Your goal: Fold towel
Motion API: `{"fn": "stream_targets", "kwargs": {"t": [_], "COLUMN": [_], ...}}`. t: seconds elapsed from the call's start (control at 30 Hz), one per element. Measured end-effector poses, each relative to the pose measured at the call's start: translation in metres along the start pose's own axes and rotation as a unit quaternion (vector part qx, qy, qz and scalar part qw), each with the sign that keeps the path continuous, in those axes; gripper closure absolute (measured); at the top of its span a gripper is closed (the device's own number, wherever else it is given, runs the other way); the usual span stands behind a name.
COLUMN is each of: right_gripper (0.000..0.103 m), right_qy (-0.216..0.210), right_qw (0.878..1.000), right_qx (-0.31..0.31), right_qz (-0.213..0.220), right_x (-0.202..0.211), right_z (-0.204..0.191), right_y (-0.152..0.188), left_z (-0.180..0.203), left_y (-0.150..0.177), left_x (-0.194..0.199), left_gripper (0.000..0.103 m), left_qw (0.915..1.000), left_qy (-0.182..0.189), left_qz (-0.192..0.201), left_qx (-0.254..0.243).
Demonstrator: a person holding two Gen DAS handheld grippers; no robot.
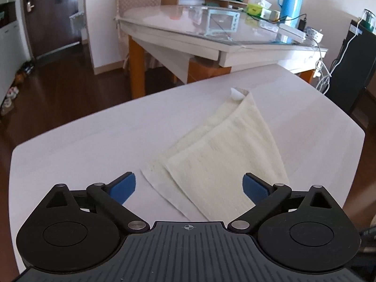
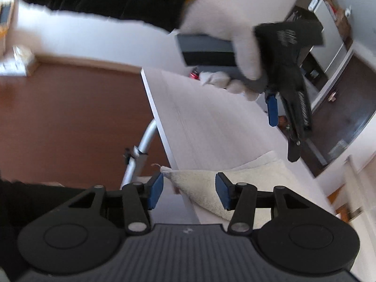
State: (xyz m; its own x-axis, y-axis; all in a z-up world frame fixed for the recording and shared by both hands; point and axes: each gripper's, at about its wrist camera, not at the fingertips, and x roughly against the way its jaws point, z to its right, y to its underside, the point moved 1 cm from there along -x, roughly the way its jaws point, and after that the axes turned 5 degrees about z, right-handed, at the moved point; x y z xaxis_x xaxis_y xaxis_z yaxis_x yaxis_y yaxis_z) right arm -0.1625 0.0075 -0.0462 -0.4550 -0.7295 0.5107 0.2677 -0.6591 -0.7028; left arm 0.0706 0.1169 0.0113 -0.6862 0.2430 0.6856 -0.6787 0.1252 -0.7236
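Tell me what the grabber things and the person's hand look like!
Each gripper, left and right, is black, with two round discs, ribbed dark grey body, silver pins and blue finger pads. The hand holding the left one wears a white glove, yellow cuff band and black sleeve.

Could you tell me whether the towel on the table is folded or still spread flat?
Folded, loosely: the towel shows one layer lying skewed over another, edges not lined up.
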Motion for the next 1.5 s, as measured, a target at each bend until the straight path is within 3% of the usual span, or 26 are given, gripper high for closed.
{"fn": "stream_targets", "kwargs": {"t": [0.23,0.33,0.4,0.5,0.67,0.8,1.03,1.17,1.5], "right_gripper": [0.054,0.07,0.088,0.091,0.092,0.093,0.094,0.094,0.094], "right_qy": [0.045,0.06,0.057,0.038,-0.003,-0.024,-0.072,-0.091,-0.162], "right_qw": [0.998,0.997,0.997,0.999,1.0,0.998,0.991,0.989,0.978], "right_qx": [0.047,0.057,0.048,0.019,-0.029,-0.05,-0.11,-0.116,-0.124], "right_qz": [-0.014,-0.011,-0.011,-0.006,0.009,0.013,0.029,0.032,0.038], "right_x": [-0.009,-0.017,-0.016,-0.004,0.017,0.025,0.046,0.058,0.067], "right_z": [-0.034,-0.045,-0.042,-0.028,0.001,0.016,0.036,0.047,0.093], "right_y": [-0.004,-0.01,-0.011,-0.01,-0.009,-0.01,-0.006,-0.011,-0.01], "left_z": [-0.008,-0.009,-0.01,-0.012,-0.012,-0.017,-0.017,-0.021,-0.021], "left_y": [-0.003,-0.003,-0.002,-0.001,0.0,-0.002,-0.002,-0.001,-0.012], "left_x": [-0.007,-0.008,-0.01,-0.015,-0.031,-0.04,-0.057,-0.058,-0.063], "left_gripper": [0.002,0.001,0.001,0.001,0.001,0.001,0.001,0.001,0.0], "left_qw": [1.0,0.9999,0.9996,0.9986,0.9955,0.9963,0.9901,0.9887,0.9831], "left_qy": [0.0,0.0,0.0,-0.003,-0.032,-0.035,-0.067,-0.065,-0.102], "left_qz": [0.001,0.002,0.001,-0.007,-0.02,-0.015,-0.029,-0.038,-0.093], "left_qx": [-0.009,-0.017,-0.028,-0.053,-0.087,-0.077,-0.12,-0.13,-0.12]}}
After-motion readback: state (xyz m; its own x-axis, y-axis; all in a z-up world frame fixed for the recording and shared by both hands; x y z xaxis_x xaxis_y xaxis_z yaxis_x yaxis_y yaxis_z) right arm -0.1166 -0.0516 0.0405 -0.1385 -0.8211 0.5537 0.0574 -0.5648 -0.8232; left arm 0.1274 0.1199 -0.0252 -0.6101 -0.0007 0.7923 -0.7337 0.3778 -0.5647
